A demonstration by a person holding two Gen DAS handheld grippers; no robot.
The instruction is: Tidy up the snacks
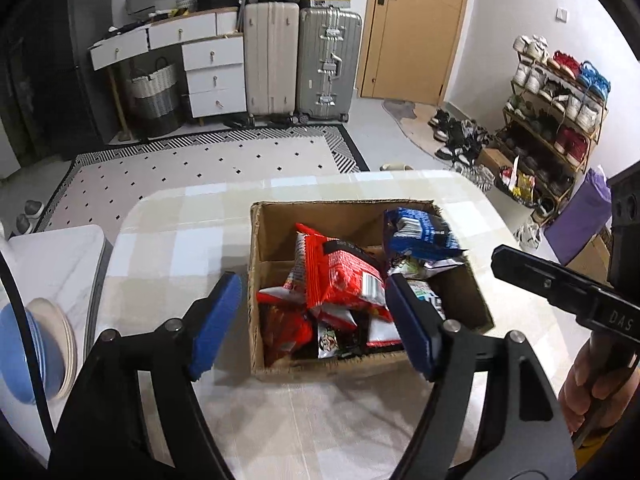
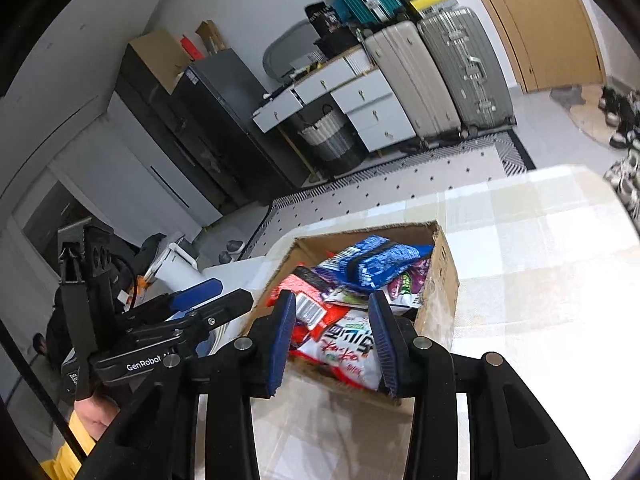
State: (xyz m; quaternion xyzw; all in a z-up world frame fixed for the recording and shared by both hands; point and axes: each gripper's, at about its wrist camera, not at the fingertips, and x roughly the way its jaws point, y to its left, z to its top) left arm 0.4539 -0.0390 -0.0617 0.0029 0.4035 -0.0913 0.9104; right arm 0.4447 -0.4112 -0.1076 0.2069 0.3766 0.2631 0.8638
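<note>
A brown cardboard box [image 1: 360,216] sits in the middle of the left wrist picture, on a table [image 1: 168,248] with a pale checked cloth. The box is full of snack bags. A red bag [image 1: 340,276] lies on top near the middle, and a blue bag [image 1: 420,232] leans in the upper right corner of the box.

The left gripper [image 1: 312,320] is low in that picture, above the near side of the box. Its blue fingers [image 1: 216,320] stand wide apart and nothing is between them. No earlier picture shows them moving.

In the right wrist picture the right gripper [image 2: 332,340] is in the lower middle, over the near edge of the box. Its fingers are partly apart. A red and white bag [image 2: 344,348] shows in the gap between them, but I cannot tell if the fingers press on it.

A stack of blue and white bowls [image 1: 40,352] sits at the lower left of the left wrist picture. Two big suitcases [image 1: 304,64] stand at the top, by a wooden door [image 1: 416,28].
</note>
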